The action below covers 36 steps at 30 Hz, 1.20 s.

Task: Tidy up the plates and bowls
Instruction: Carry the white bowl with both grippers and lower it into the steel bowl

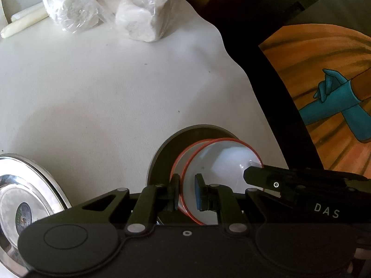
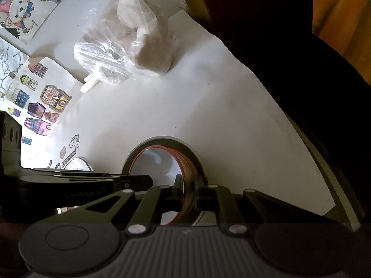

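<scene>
Two nested white bowls (image 1: 222,162) with red rims sat on a dark grey plate (image 1: 162,153) near the front edge of the white counter (image 1: 104,81). Both tongs were engaged on this stack. The left tongs (image 1: 187,191) were pinching the near wall of the bowls, one pad outside and one blue pad inside. The right tongs (image 2: 189,191) were likewise pinching the rim on the opposite side, the wall of the bowls passing between its narrowly set jaws. From the left wrist view the right tool's fingers reached into the bowl from the right.

A steel plate (image 1: 25,199) lay apart from the stack, to its left on the same counter, and had not yet been brought together with the other ware. A clear plastic bag of white rolls (image 1: 111,7) and some pale sticks (image 1: 25,22) lay at the far end, well apart.

Assessment: the bowls appeared stacked and set on the dark plate, so that part looked largely done. Whether the stack was being seated or lifted could not be determined. The steel plate remained to be dealt with.
</scene>
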Each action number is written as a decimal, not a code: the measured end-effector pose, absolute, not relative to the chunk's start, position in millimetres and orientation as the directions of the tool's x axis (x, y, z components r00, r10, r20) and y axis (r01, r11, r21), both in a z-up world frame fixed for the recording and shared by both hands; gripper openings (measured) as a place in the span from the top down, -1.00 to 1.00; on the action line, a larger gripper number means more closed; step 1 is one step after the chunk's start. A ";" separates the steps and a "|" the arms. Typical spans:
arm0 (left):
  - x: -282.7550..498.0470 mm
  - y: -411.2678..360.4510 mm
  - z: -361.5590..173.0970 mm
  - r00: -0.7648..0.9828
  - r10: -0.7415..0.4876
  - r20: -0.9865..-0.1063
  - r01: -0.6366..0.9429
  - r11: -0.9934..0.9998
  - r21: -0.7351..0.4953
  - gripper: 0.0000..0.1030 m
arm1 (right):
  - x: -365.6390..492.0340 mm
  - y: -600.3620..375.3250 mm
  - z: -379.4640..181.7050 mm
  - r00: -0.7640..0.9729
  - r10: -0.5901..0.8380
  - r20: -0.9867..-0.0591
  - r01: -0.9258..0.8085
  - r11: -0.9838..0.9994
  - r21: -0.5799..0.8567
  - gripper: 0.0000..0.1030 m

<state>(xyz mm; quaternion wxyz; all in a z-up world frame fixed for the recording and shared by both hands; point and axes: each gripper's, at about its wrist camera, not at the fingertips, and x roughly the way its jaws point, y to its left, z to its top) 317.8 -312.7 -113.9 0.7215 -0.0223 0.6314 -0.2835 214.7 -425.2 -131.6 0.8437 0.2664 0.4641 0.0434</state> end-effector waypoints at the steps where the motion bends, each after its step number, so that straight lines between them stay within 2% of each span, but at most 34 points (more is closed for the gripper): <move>1: 317.5 -312.3 -113.8 0.043 -0.438 -0.898 0.380 0.839 -0.390 0.73 | 214.7 -425.2 -131.5 0.565 0.321 -0.760 0.173 0.855 0.490 0.80; 22: 312.9 -311.5 -110.2 0.062 -0.429 -0.901 0.357 0.853 -0.381 0.64 | 215.9 -430.8 -131.8 0.559 0.357 -0.748 0.135 0.851 0.507 0.79; 34: 306.3 -311.7 -106.6 0.088 -0.429 -0.899 0.347 0.859 -0.376 0.37 | 212.2 -434.4 -131.1 0.559 0.360 -0.747 0.128 0.853 0.506 0.64; 36: 305.0 -310.8 -104.5 0.095 -0.432 -0.897 0.349 0.858 -0.377 0.27 | 210.6 -434.9 -130.4 0.562 0.353 -0.748 0.131 0.854 0.503 0.61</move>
